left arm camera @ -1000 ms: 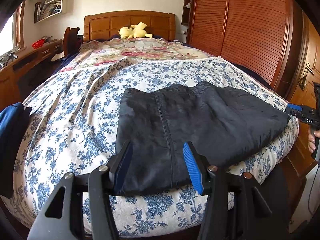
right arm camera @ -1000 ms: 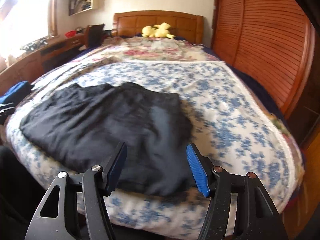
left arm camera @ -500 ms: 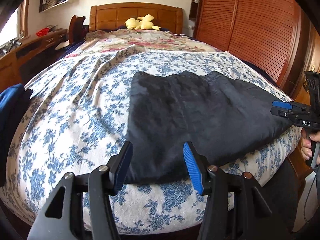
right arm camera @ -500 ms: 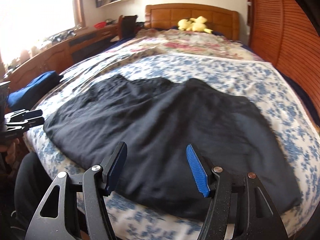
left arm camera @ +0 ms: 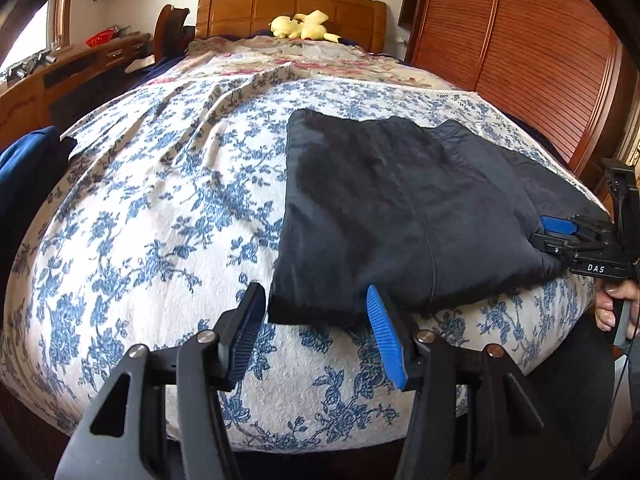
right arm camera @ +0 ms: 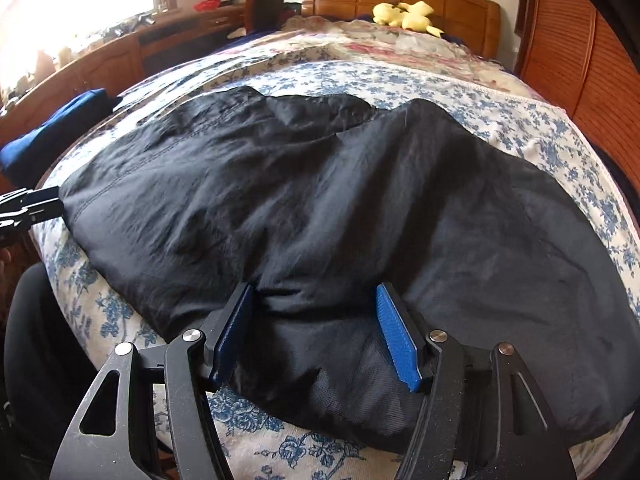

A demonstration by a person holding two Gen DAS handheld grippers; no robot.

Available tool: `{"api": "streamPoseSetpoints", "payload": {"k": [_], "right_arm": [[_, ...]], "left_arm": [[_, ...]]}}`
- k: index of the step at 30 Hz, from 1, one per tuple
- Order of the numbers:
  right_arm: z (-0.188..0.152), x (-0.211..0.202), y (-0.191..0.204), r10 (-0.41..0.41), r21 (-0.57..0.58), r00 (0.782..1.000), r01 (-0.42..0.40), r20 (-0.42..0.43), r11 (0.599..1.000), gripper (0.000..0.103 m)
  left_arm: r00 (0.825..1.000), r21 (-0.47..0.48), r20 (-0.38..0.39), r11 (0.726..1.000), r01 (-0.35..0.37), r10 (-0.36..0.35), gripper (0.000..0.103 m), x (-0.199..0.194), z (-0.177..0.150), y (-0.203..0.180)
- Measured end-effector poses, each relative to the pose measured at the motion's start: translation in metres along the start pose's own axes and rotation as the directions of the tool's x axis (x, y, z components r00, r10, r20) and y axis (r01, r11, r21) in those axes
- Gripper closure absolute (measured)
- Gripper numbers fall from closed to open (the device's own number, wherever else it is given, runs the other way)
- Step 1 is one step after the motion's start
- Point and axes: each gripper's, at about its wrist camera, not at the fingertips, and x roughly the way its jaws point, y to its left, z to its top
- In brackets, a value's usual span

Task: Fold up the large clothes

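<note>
Jaws apart and empty, the left gripper (left arm camera: 316, 330) hovers at the near left corner of the garment (left arm camera: 400, 216), a dark, partly folded piece spread across the foot of the bed (left arm camera: 160, 208); that corner sits just ahead of the fingertips and between them, not yet pinched. At the garment's opposite end the right gripper (right arm camera: 316, 328) also stands open, its blue pads (right arm camera: 396, 340) straddling a rumpled ridge of cloth along the near hem without visibly pressing on it. In the left wrist view this gripper shows low at the garment's right end, a hand (left arm camera: 616, 304) on its grip. The garment's long axis runs side to side along the foot of the bed, parallel to the near edge, so each gripper faces its own end of the same hem, with the cloth stretching away from both toward the headboard (left arm camera: 292, 8). Neither is clearly nearer: each is right at the hem, the right one apparently a little farther over the fabric. The coming move, judging by this, is a matched pinch of the near hem at both ends, then a fold carried away toward the headboard.
</note>
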Motion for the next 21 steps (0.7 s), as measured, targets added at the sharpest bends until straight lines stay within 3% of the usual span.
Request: {"api": "streamPoseSetpoints", "payload": {"k": [5, 12, 21], "right_arm": [[-0.003, 0.000, 0.000, 0.000, 0.001, 1.000, 0.000, 0.012, 1.000, 0.038], [-0.007, -0.001, -0.004, 0.016, 0.006, 0.999, -0.016, 0.031, 1.000, 0.038], [-0.011, -0.002, -0.004, 0.024, 0.000, 0.998, -0.024, 0.059, 1.000, 0.038]], "left_arm": [[1.000, -0.023, -0.002, 1.000, -0.005, 0.005, 0.051, 0.003, -0.002, 0.003], [0.998, -0.063, 0.063, 0.998, -0.024, 0.028, 0.051, -0.007, 0.004, 0.007], [1.000, -0.070, -0.009, 0.997, -0.019, 0.019, 0.051, 0.021, 0.002, 0.010]]}}
